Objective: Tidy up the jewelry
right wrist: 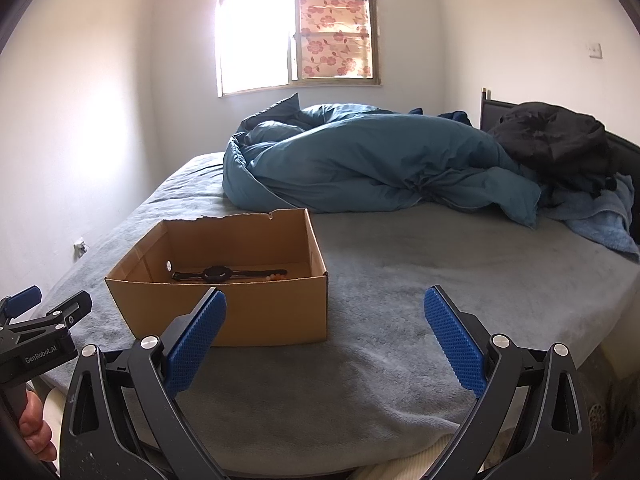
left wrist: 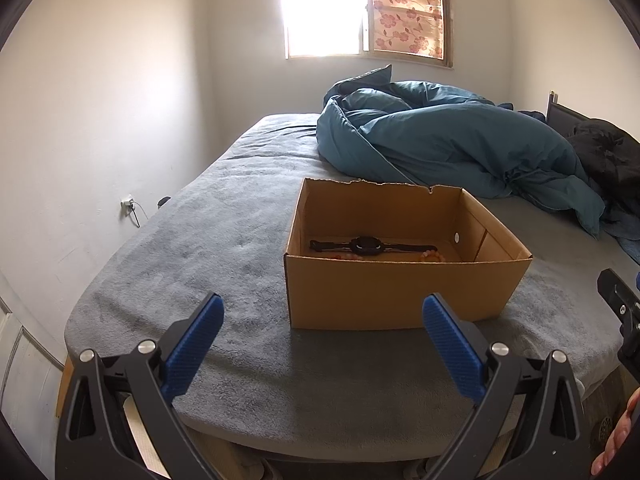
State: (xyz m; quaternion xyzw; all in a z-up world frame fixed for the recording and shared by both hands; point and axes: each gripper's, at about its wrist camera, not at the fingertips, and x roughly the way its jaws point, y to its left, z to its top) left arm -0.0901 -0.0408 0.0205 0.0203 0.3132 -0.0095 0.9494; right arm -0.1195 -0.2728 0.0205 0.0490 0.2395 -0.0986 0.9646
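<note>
An open cardboard box (left wrist: 404,292) sits on the grey blanket (left wrist: 200,248) that covers the bed (right wrist: 440,280), near the bed's front edge. Inside it, on the bottom, a black watch (left wrist: 366,245) lies flat with its strap stretched out sideways. Just in front of the watch lies a string of orange beads (left wrist: 432,257), partly hidden by the box's front wall; the right wrist view shows only a few beads at the watch strap's right end.

The left gripper (left wrist: 322,314) hangs above the front edge of the bed, facing the box, with its blue fingers (left wrist: 192,354) wide apart and holding nothing. The right gripper (right wrist: 325,308) is to the right of the box, also over the front of the bed, its blue fingers (right wrist: 454,342) spread wide and holding nothing. Neither gripper touches the box.

Behind the box, a rumpled teal duvet (right wrist: 360,164) is piled across the middle of the bed. A black jacket (right wrist: 556,140) lies heaped at the far right against a dark headboard (right wrist: 490,114). A window (right wrist: 296,36) with a floral curtain on its right pane lets in bright light.
</note>
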